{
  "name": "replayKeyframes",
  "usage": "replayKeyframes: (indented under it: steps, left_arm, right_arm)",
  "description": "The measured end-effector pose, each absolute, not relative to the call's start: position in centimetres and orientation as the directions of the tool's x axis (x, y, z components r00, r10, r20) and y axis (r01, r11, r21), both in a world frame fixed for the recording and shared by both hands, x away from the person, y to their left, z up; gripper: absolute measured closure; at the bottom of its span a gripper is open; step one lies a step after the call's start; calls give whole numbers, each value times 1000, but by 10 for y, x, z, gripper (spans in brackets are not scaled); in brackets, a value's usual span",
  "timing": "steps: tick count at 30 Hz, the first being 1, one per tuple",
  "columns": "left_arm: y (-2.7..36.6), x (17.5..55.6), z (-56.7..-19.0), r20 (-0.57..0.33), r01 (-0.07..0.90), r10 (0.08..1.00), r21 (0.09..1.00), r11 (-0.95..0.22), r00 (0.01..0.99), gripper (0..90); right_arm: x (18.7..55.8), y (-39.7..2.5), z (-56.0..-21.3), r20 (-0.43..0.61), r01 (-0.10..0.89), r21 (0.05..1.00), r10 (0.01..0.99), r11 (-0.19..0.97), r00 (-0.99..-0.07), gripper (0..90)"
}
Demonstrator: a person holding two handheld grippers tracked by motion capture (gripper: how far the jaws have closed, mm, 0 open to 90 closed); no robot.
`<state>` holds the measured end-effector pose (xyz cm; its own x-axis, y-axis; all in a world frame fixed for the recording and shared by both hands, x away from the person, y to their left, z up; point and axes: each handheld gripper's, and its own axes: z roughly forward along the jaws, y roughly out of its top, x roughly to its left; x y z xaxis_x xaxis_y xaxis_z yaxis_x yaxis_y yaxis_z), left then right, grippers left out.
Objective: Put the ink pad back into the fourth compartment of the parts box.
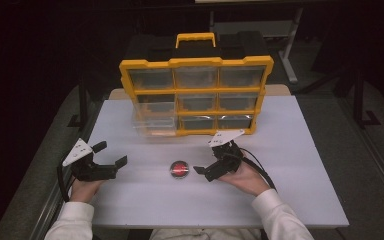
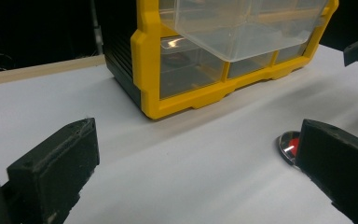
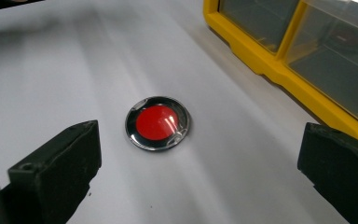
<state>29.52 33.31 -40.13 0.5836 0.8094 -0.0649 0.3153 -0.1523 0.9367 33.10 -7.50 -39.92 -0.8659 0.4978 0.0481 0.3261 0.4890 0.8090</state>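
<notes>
From above our side of the table (image 1: 130,200), we look forward and down, taking in the whole white top and the yellow drawer cabinet (image 1: 196,95) standing at its far part. Our left gripper view sits low over the table, facing the cabinet's lower left corner (image 2: 149,93) from close by, with the red disc (image 2: 290,145) at its right edge. Our right gripper view looks steeply down from very near at that same red disc (image 3: 157,122), and catches the cabinet's bottom edge (image 3: 279,70) too.
</notes>
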Motion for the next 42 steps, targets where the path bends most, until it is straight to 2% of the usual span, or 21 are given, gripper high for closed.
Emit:
replayKeyframes:
  steps: [42]
  left_arm:
    - [333, 296, -402, -60, 316, 807, 935, -161, 588, 0]
  right_arm:
    - [343, -8, -438, 65, 324, 744, 420, 584, -905, 0]
